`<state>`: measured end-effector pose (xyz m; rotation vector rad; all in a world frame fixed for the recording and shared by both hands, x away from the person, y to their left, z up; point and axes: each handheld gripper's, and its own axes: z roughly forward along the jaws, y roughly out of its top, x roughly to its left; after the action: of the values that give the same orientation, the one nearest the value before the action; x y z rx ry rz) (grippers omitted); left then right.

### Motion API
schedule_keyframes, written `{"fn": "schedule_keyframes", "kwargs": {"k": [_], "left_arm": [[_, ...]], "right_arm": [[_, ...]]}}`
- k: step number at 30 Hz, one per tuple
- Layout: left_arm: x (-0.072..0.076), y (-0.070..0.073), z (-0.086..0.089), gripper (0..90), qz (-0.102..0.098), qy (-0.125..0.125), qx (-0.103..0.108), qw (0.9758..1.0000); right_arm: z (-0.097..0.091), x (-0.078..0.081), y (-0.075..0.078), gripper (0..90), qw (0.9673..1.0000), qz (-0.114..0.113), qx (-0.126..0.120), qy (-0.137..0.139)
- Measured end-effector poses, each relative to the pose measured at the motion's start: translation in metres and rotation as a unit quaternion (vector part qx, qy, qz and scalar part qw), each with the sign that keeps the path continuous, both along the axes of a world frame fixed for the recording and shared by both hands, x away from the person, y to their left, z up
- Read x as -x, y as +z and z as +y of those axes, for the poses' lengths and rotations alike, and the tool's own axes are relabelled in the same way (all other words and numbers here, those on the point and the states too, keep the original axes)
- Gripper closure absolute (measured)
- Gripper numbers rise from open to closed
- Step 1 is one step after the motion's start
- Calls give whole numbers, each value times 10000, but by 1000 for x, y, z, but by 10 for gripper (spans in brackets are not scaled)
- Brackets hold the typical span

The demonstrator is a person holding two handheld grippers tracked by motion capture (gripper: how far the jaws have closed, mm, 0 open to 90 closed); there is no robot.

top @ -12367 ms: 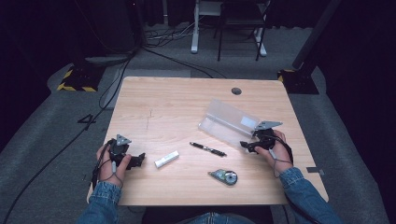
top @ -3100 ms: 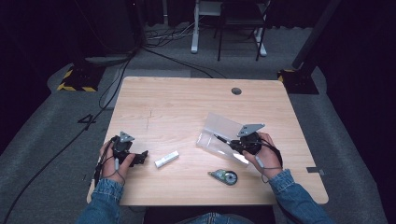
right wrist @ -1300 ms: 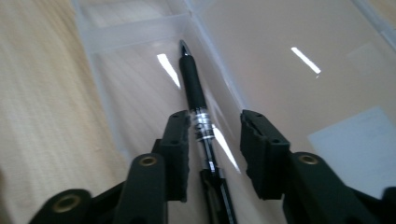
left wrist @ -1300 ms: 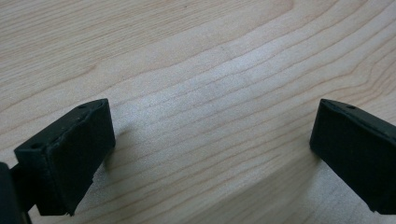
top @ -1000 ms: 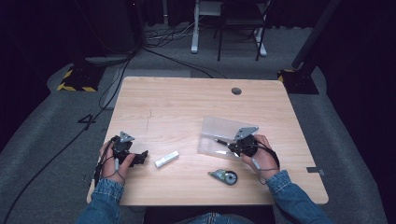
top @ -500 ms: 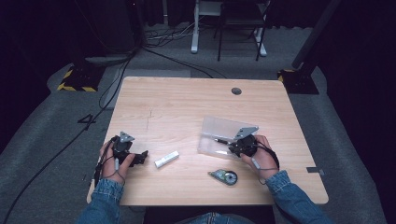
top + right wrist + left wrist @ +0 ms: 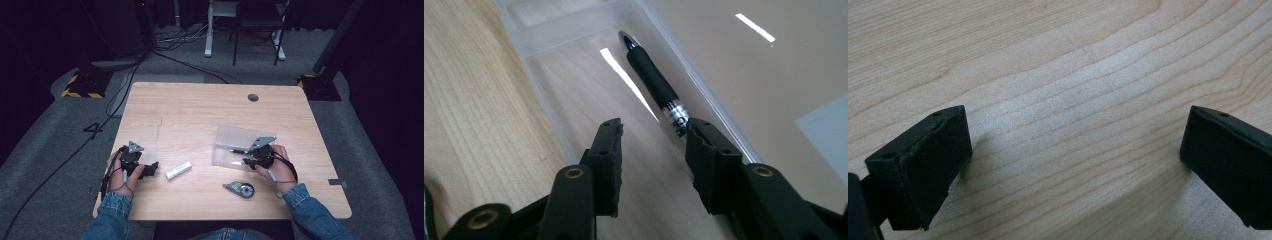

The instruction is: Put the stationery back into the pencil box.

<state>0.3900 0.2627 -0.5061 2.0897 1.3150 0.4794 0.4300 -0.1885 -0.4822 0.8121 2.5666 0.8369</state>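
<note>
While the right gripper (image 7: 651, 150) sits at the near end of the clear plastic box (image 7: 235, 137), its jaws stand partly apart and have just been opening. No object is clamped between them. The black pen (image 7: 654, 82) lies inside the box, along the right-hand wall as the right gripper view shows it. The pen's rear end passes just beside the inner face of the right-hand jaw; whether the two touch cannot be told. The box rests on the wooden table (image 7: 200, 110), right of centre in the high view.

The left gripper (image 7: 142, 167) rests near the table's front left edge. Its jaws stand wide apart over bare wood.

A white tube (image 7: 178, 170) lies just right of the left gripper. A tape dispenser (image 7: 239, 188) lies near the front edge, in front of the box.
</note>
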Motion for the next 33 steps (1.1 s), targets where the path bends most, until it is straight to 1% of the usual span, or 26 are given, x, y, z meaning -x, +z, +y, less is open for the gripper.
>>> {"fn": "schedule_keyframes", "kwargs": {"k": [5, 10, 15, 16, 20, 22, 27, 33], "left_arm": [[0, 0, 0, 5, 1, 0, 0, 10000], [0, 0, 0, 5, 0, 1, 2, 10000], [0, 0, 0, 4, 2, 15, 11, 10000], [0, 0, 0, 4, 1, 15, 12, 10000], [0, 0, 0, 2, 0, 15, 27, 10000], [0, 0, 0, 2, 3, 9, 21, 10000], [0, 0, 0, 1, 4, 9, 23, 10000], [0, 0, 0, 1, 4, 9, 22, 10000]], "right_arm": [[4, 3, 0, 559, 10000, 51, -33, -55], [7, 6, 1, 544, 10000, 24, -47, -60], [7, 8, 5, 536, 9999, -13, -128, -55], [6, 8, 7, 530, 9998, -43, -161, -52], [3, 10, 13, 510, 9996, -48, -280, -79], [1, 13, 18, 498, 9992, -58, -391, -70], [-4, 24, 30, 463, 9980, -68, -630, 17], [-7, 39, 38, 406, 9962, 17, -855, 137]]}}
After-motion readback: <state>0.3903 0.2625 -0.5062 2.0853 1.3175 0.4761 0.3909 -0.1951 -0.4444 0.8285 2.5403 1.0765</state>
